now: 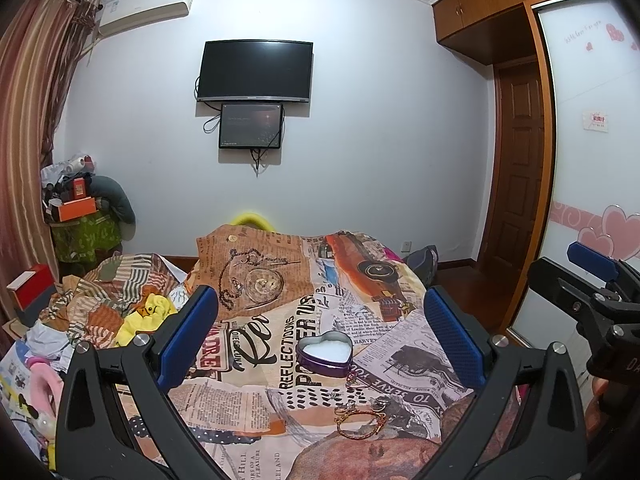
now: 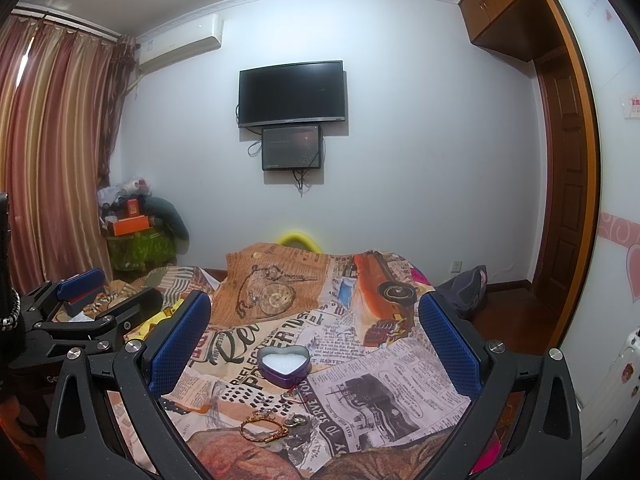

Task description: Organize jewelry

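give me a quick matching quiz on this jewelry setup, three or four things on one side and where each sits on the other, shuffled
Things:
1. heart-shaped tin
2. red-gold bracelet
3. TV
4. yellow duck toy

Places:
a. on the far wall
b. on the cloth, nearer the camera than the tin
c. among the clutter left of the printed cloth
d. on the printed cloth, open, white inside

Pairs: 1-d, 2-b, 3-a, 4-c
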`<action>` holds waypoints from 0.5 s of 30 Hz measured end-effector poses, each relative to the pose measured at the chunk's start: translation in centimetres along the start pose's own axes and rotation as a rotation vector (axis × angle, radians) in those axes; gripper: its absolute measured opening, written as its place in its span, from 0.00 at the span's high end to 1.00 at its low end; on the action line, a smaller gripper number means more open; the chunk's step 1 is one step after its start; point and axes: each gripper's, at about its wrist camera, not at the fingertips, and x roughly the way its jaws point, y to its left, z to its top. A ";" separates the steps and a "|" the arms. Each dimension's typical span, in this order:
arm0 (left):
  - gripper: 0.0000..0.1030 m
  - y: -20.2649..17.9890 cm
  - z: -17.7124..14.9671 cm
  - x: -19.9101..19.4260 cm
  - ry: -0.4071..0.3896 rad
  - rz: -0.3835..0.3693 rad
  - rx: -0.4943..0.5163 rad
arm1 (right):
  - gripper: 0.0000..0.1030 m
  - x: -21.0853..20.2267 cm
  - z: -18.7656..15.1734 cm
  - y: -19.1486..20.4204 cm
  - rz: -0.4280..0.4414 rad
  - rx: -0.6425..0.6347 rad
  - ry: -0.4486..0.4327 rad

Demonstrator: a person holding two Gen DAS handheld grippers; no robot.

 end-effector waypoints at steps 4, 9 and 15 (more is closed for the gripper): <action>0.00 0.0 0.0 0.2 0.004 -0.001 -0.002 | 0.00 0.0 -0.1 0.0 0.000 0.000 0.001; 0.00 0.0 0.0 0.7 0.011 -0.001 -0.002 | 0.00 0.5 0.0 -0.5 0.001 0.006 0.014; 0.00 0.1 -0.3 1.7 0.029 0.001 -0.004 | 0.00 1.3 -0.1 -0.6 0.000 0.010 0.035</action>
